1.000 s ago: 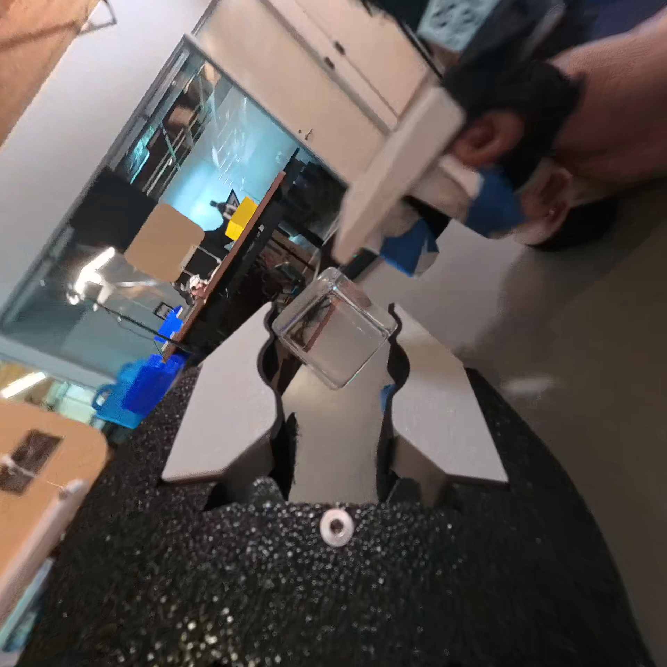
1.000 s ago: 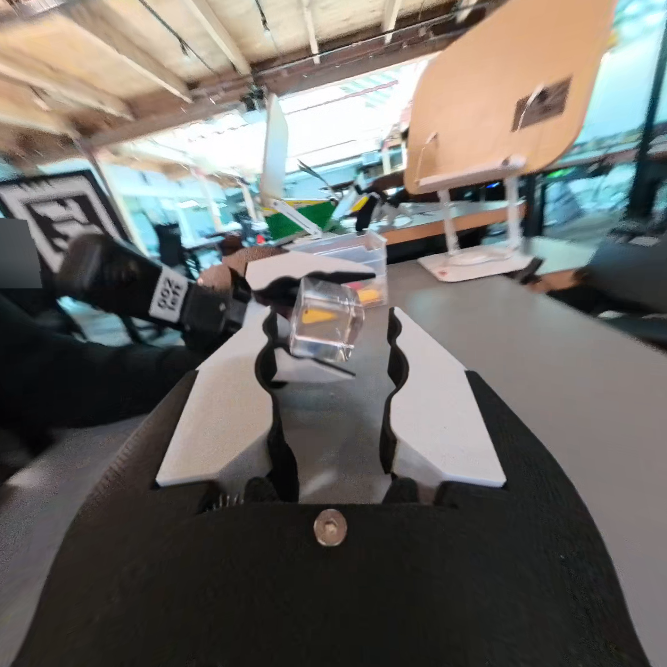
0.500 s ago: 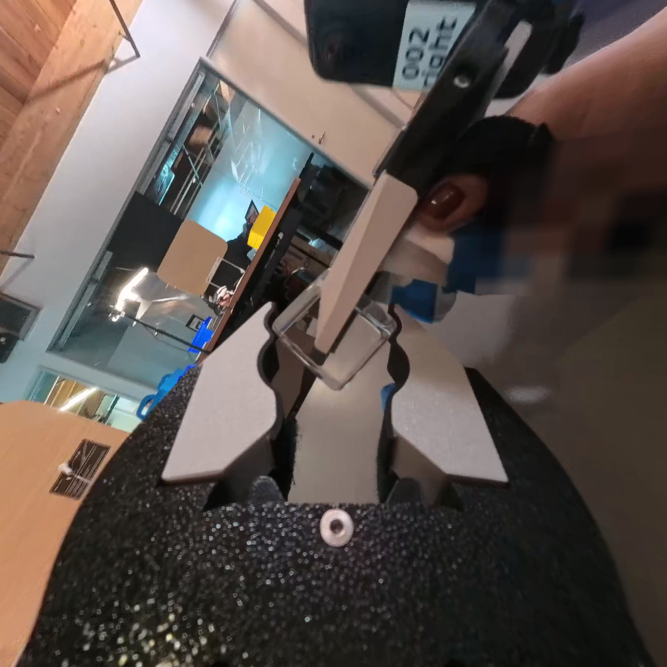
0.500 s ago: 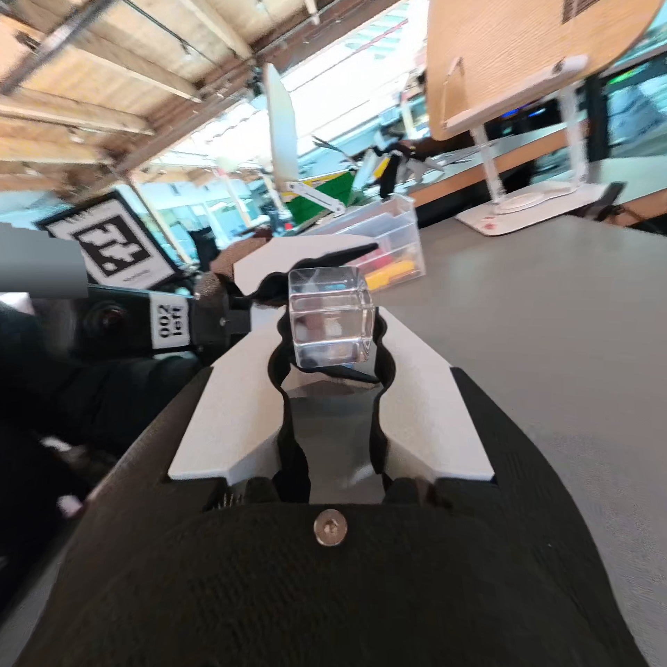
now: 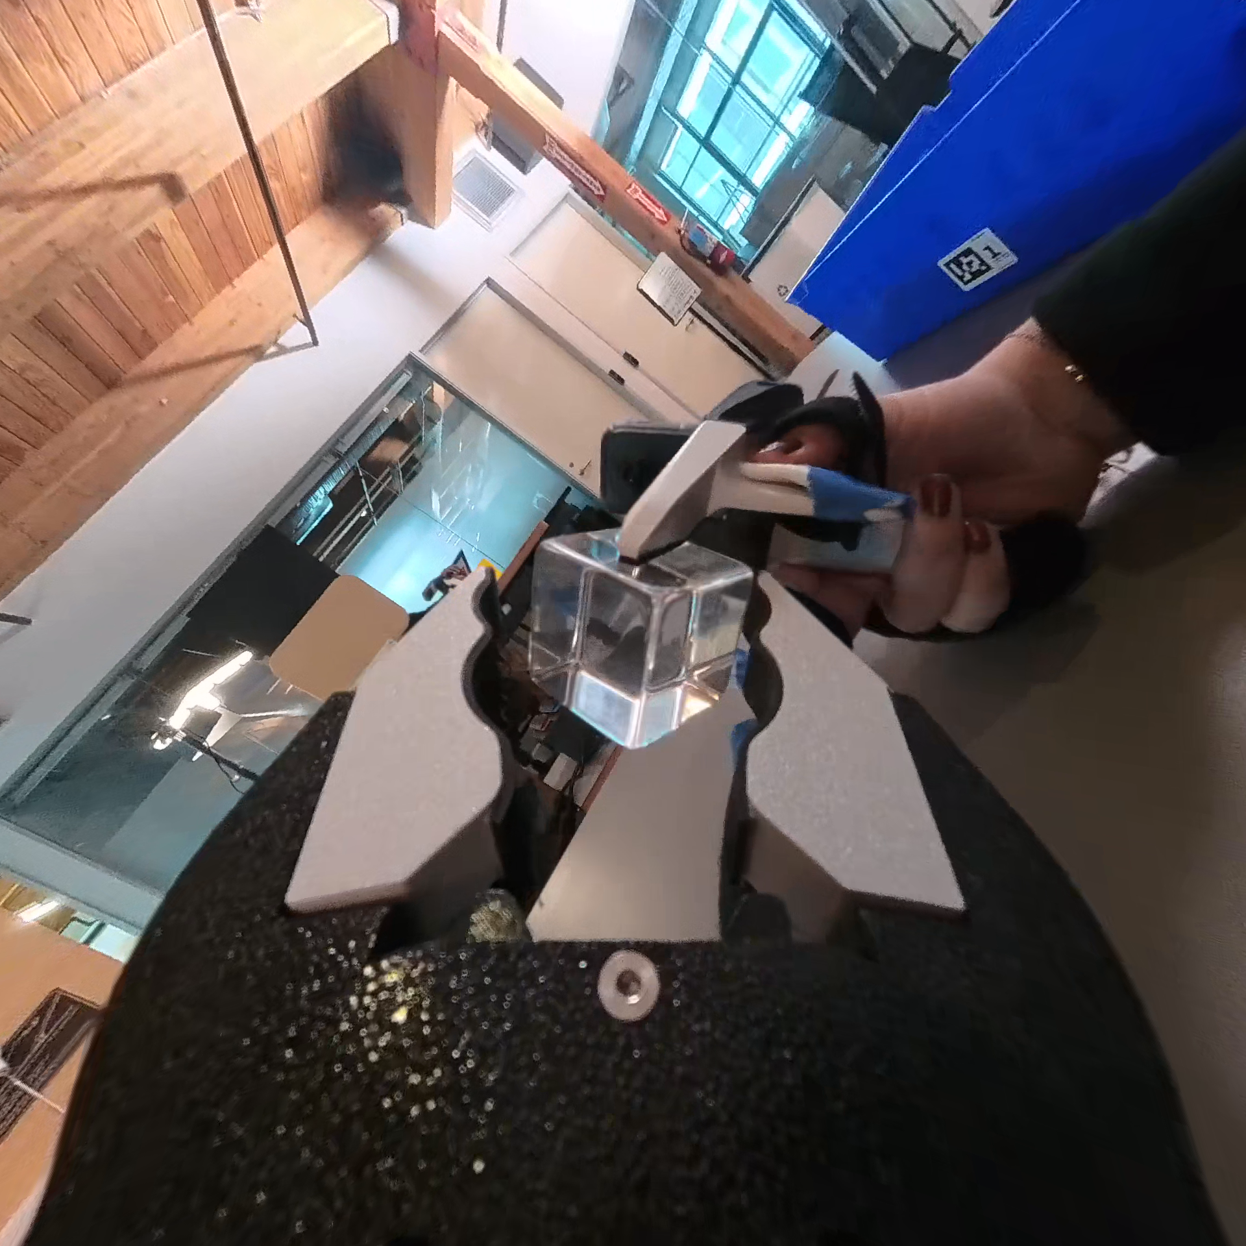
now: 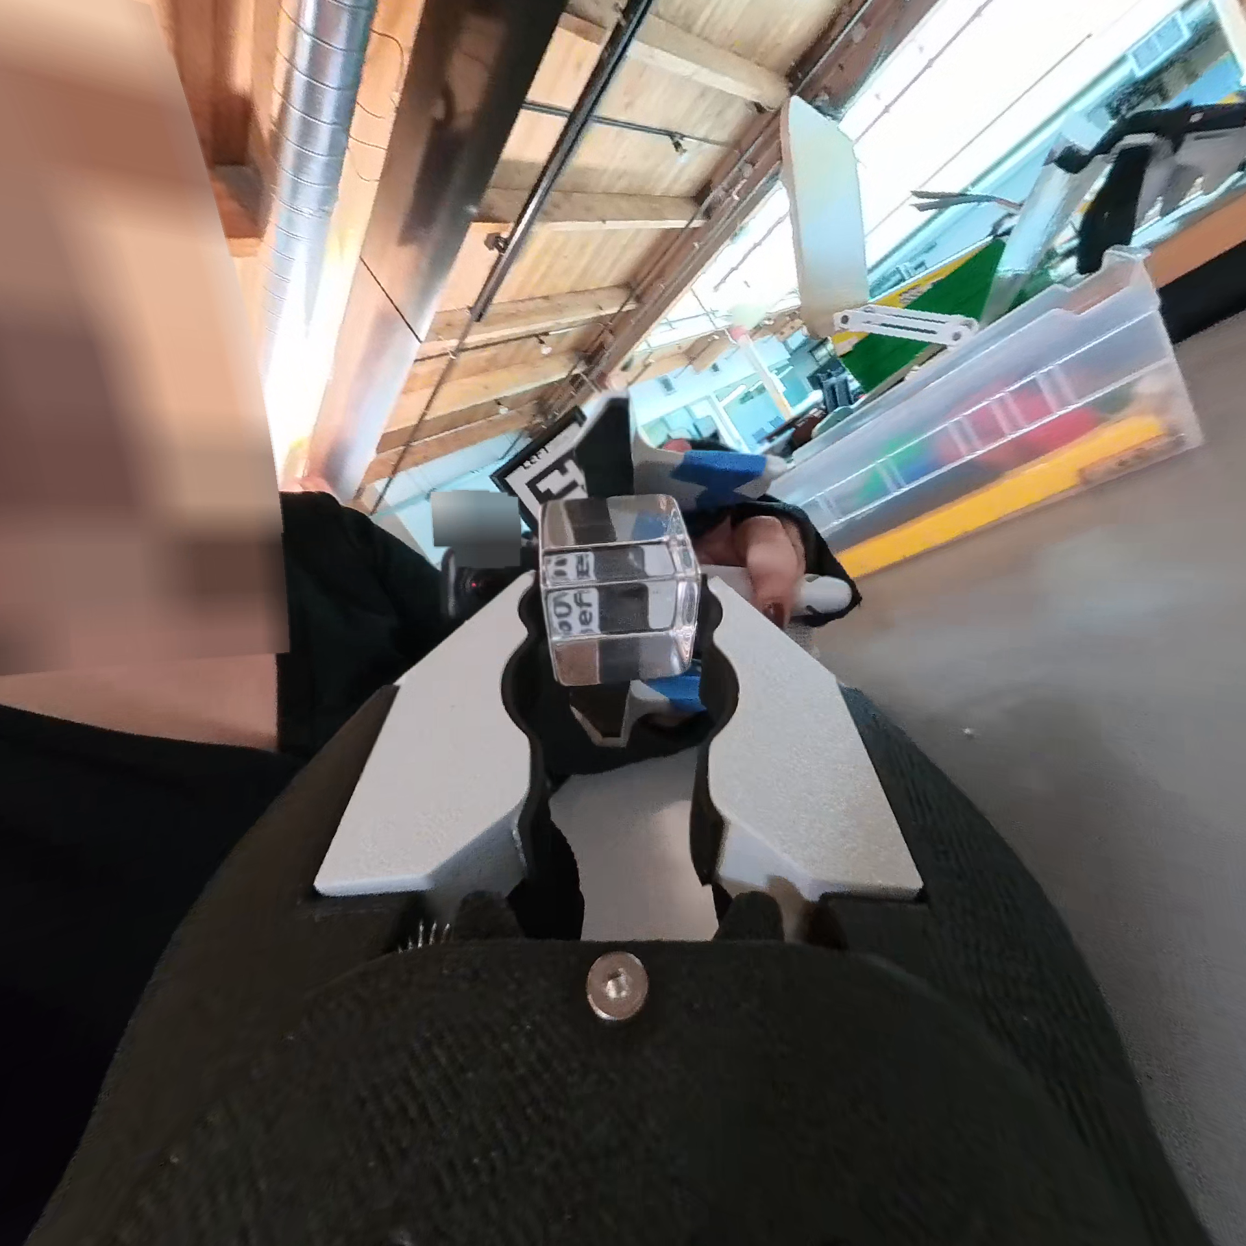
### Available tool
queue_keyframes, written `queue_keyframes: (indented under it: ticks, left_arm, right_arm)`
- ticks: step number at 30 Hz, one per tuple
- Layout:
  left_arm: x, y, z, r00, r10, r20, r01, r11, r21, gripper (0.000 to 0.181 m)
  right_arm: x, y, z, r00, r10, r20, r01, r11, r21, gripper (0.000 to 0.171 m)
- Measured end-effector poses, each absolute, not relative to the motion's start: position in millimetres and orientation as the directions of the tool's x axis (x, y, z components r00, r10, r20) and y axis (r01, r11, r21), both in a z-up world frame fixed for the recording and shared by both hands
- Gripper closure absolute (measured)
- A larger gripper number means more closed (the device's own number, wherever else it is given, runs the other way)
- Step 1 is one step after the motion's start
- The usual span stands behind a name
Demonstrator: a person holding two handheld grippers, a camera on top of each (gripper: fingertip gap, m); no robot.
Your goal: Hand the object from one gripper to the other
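A clear acrylic cube [image 5: 640,640] sits between my left gripper's [image 5: 627,593] fingertips, tilted, with a dark gap on its left side. The left jaws stand open and do not clamp it. One grey finger [image 5: 674,485] of the right gripper presses on the cube's top face; the other is hidden behind the cube. In the right wrist view my right gripper [image 6: 617,607] is shut on the cube [image 6: 617,600] at its fingertips. The left gripper's grey fingers [image 6: 603,725] show just below and behind the cube.
A person's hand [image 5: 977,458] holds the right gripper above the grey table [image 5: 1079,843]. A blue bin [image 5: 1011,168] stands behind it. A clear plastic box [image 6: 1011,418] with coloured items sits on the table [image 6: 1079,742]. A dark sleeve [image 6: 168,843] fills the left. Less than 4 cm separates the two grippers' tips.
The right gripper moved in and closed on the cube. The left jaws have widened and a gap has opened beside the cube. Both grippers have tilted upward.
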State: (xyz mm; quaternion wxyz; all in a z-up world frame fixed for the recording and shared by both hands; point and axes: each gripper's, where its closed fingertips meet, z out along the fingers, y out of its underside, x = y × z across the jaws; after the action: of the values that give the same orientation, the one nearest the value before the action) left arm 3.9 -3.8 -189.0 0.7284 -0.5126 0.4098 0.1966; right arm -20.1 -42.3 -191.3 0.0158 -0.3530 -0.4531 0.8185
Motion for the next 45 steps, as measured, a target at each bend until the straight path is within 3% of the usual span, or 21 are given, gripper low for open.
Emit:
queue_keyframes:
  ticks: [10, 18, 22, 27, 31, 35, 37, 40, 42, 45]
  left_arm:
    - [-11.3, 6.8, -184.5, 0.574, 0.011, -0.819, -0.783, 0.300, -0.545, 0.104]
    - [-33.6, 9.8, -177.5, 0.596, 0.109, -0.795, -0.796, 0.208, -0.568, 0.133]
    - [-36.3, 10.5, -177.5, 0.597, 0.111, -0.794, -0.797, 0.197, -0.571, 0.134]
    - [-42.7, 14.6, -180.7, 0.663, 0.067, -0.745, -0.743, 0.175, -0.646, 0.138]
    - [-50.2, 13.4, -176.3, 0.850, -0.075, -0.521, -0.491, 0.244, -0.836, 0.137]
    - [-45.6, 7.8, -167.3, 0.916, -0.387, -0.107, 0.009, 0.284, -0.959, 0.138]
    - [-45.5, 2.5, -159.7, 0.835, -0.540, 0.104, 0.281, 0.257, -0.925, 0.138]
    - [-55.3, -4.2, -149.0, 0.611, -0.706, 0.357, 0.627, 0.157, -0.763, 0.138]
    - [-64.7, -4.6, -147.6, 0.453, -0.760, 0.466, 0.772, 0.074, -0.631, 0.138]
    - [-66.1, -1.8, -153.2, 0.276, -0.792, 0.544, 0.858, -0.052, -0.511, 0.138]
  right_arm:
    - [-39.3, -24.7, -185.9, -0.696, 0.392, -0.601, 0.197, -0.701, -0.685, 0.128]
    - [-55.9, -24.4, -180.4, -0.680, 0.337, -0.651, 0.135, -0.815, -0.563, 0.128]
    - [-57.8, -22.5, -180.0, -0.679, 0.327, -0.657, 0.122, -0.833, -0.540, 0.128]
    - [-55.1, -5.2, -175.2, -0.624, 0.497, -0.603, -0.047, -0.794, -0.606, 0.118]
    - [-39.8, 29.4, -164.5, -0.413, 0.790, -0.453, -0.329, -0.593, -0.735, 0.105]
    - [-23.5, 38.8, -154.1, -0.112, 0.984, -0.137, -0.445, -0.173, -0.879, 0.104]
    - [-20.9, 38.7, -153.5, 0.006, 1.000, -0.009, -0.438, -0.005, -0.899, 0.103]
    - [-26.3, 29.5, -156.7, 0.111, 0.977, 0.182, -0.370, 0.211, -0.905, 0.095]
    - [-32.9, 19.1, -161.3, 0.166, 0.929, 0.332, -0.305, 0.368, -0.878, 0.091]
    - [-42.3, 4.2, -168.0, 0.254, 0.794, 0.553, -0.194, 0.602, -0.775, 0.091]
